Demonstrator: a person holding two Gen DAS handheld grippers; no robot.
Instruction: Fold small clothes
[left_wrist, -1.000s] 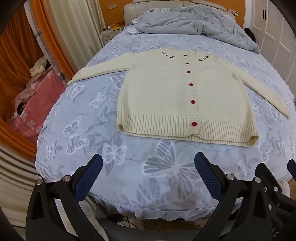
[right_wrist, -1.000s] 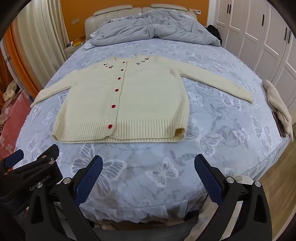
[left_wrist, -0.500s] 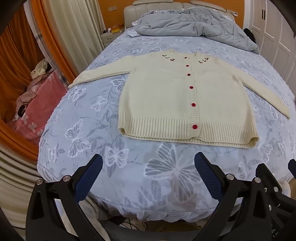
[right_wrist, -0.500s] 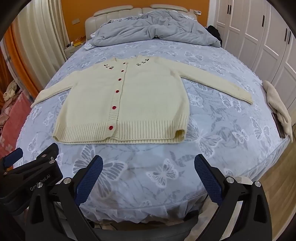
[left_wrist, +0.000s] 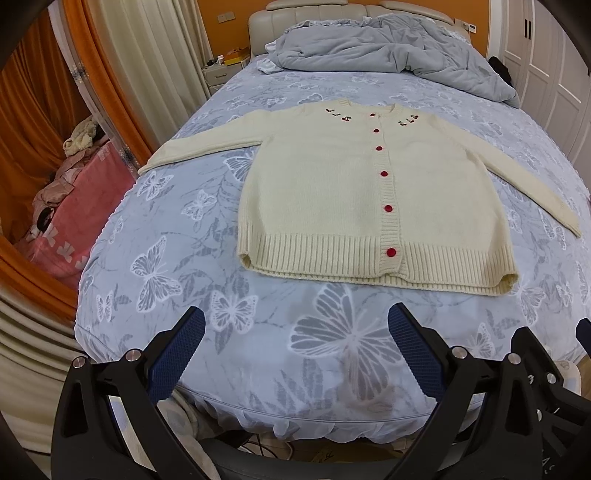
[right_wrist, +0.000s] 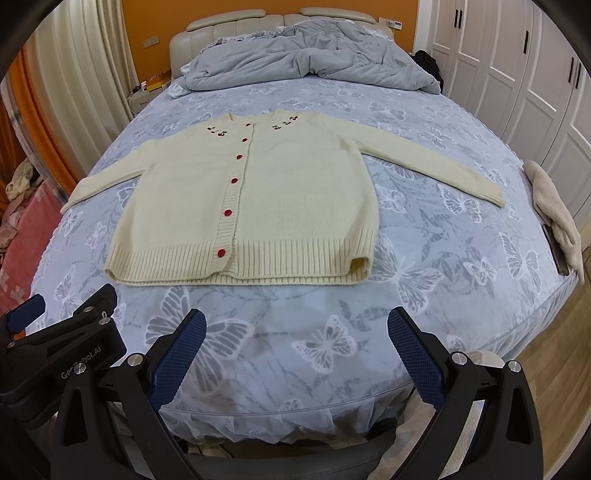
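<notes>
A small cream knitted cardigan with red buttons lies flat and face up on the bed, both sleeves spread out to the sides. It also shows in the right wrist view. My left gripper is open and empty, held over the bed's foot edge, short of the cardigan's ribbed hem. My right gripper is open and empty too, at the foot edge near the hem's right half. The left gripper's body shows at the lower left of the right wrist view.
The bed has a blue butterfly-print sheet. A rumpled grey duvet lies at the head. A beige cloth hangs at the bed's right edge. A pink bundle sits left of the bed. White wardrobes stand to the right.
Both grippers have moved slightly forward toward the bed; the cardigan sits a little lower and nearer in both views. Both stay open. The cardigan has not moved.
</notes>
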